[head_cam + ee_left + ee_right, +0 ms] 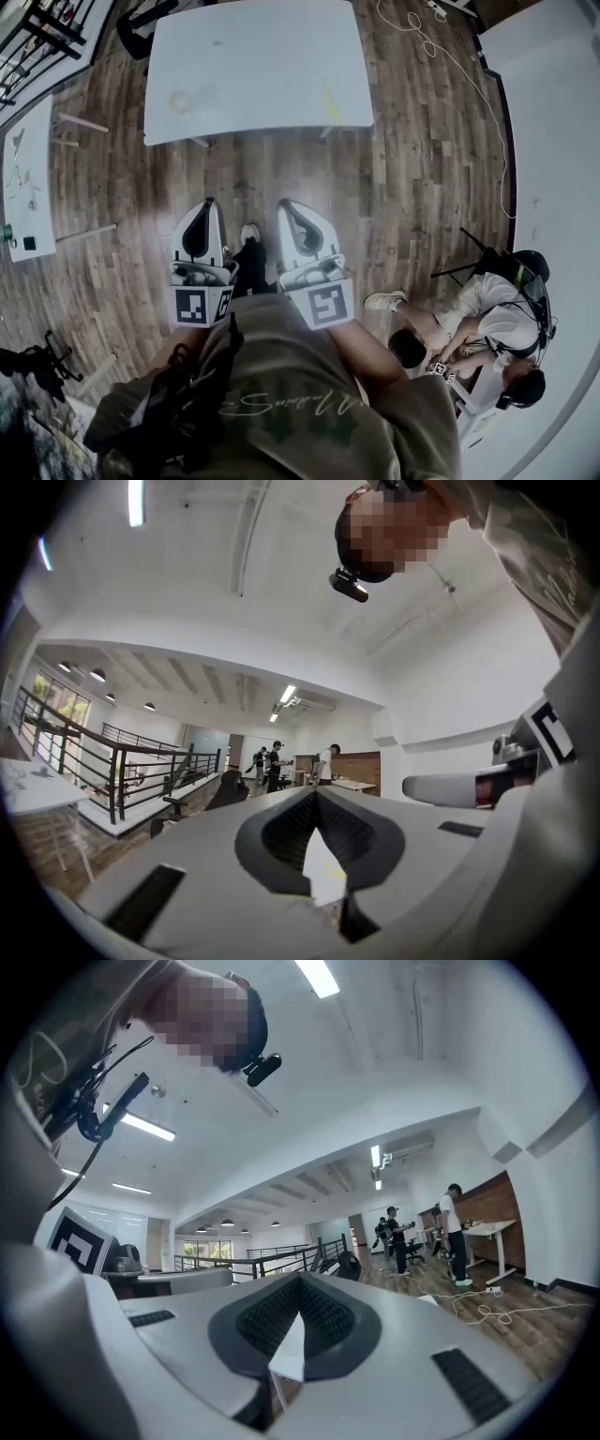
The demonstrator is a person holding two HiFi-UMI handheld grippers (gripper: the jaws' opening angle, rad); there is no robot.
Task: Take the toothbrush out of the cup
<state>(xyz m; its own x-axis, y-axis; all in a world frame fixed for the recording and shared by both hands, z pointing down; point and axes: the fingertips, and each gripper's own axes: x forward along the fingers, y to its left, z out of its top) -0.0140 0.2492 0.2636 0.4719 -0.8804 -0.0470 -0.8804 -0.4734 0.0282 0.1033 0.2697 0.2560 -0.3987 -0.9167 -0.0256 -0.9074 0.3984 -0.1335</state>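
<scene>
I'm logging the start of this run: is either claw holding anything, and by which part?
Nothing is held. The left claw and the right claw are both shut tip to tip, with nothing between the jaws.

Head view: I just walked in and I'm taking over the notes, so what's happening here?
A person stands on a wooden floor, holding the left gripper and the right gripper side by side, aimed level at a white table ahead. Both grippers are shut and empty. Nothing is being handled yet; a faint round thing and a thin yellowish one lie on the table, too small to identify.
</scene>
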